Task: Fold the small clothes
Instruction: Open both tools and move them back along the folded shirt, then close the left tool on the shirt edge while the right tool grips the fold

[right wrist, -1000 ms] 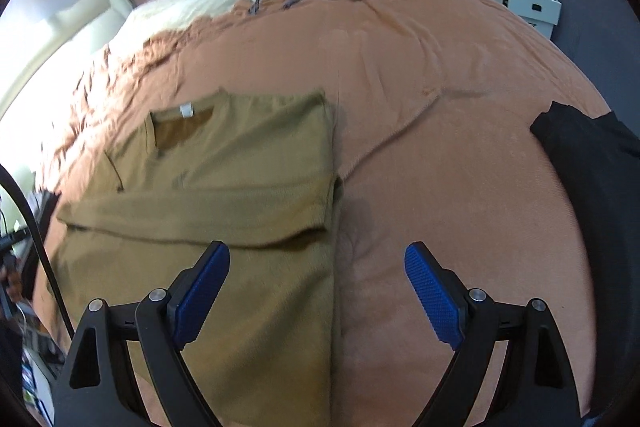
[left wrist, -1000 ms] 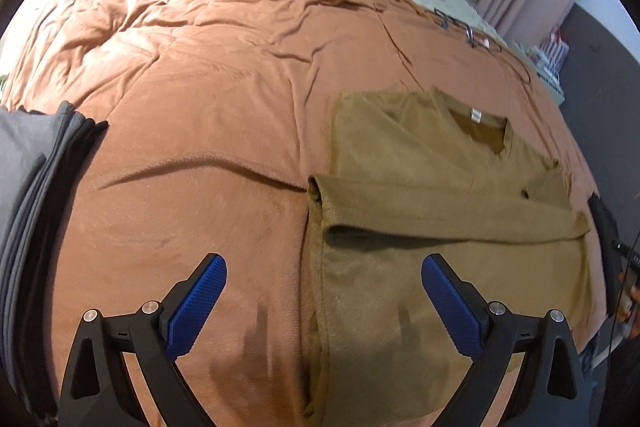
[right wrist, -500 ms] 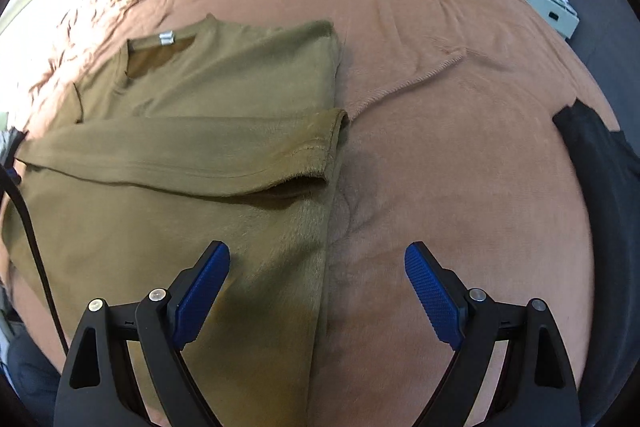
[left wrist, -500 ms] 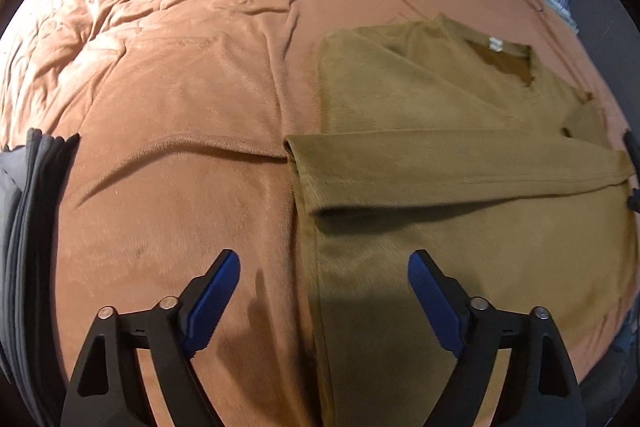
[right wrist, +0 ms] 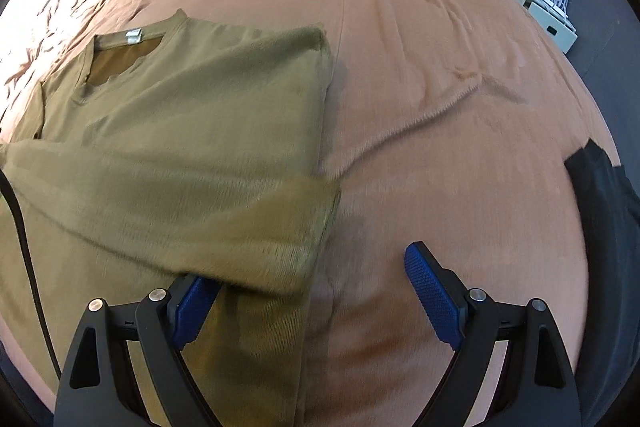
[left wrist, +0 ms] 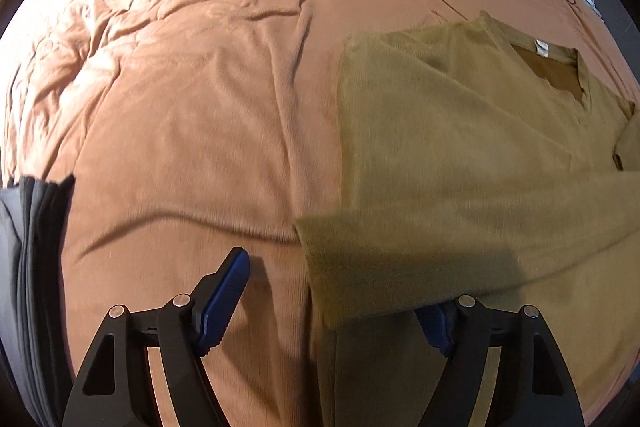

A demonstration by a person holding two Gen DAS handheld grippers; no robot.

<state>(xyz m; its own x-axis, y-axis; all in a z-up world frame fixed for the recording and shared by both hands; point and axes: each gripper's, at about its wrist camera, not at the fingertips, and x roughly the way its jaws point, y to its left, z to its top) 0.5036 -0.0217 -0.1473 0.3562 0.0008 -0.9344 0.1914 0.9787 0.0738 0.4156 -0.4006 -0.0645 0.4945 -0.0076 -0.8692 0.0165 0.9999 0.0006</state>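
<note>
Olive shirt [left wrist: 460,147] lies flat mid-bedspread [left wrist: 200,107], sleeve folded across it to narrow it; left gripper [left wrist: 336,301] and right gripper [right wrist: 316,295] both spread wide, straddling the shirt's side edges, probably contacting cloth; blur hides it.

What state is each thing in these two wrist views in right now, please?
Olive shirt: lying flat, sides folded in, a sleeve laid across its middle.
Left gripper: open, one finger hidden under the sleeve edge.
Right gripper: open, straddling the shirt's side edge.
Orange blanket: spread out, wrinkled.
Grey stack: folded.
Black garment: lying at the edge; folded or not, cannot tell.
</note>
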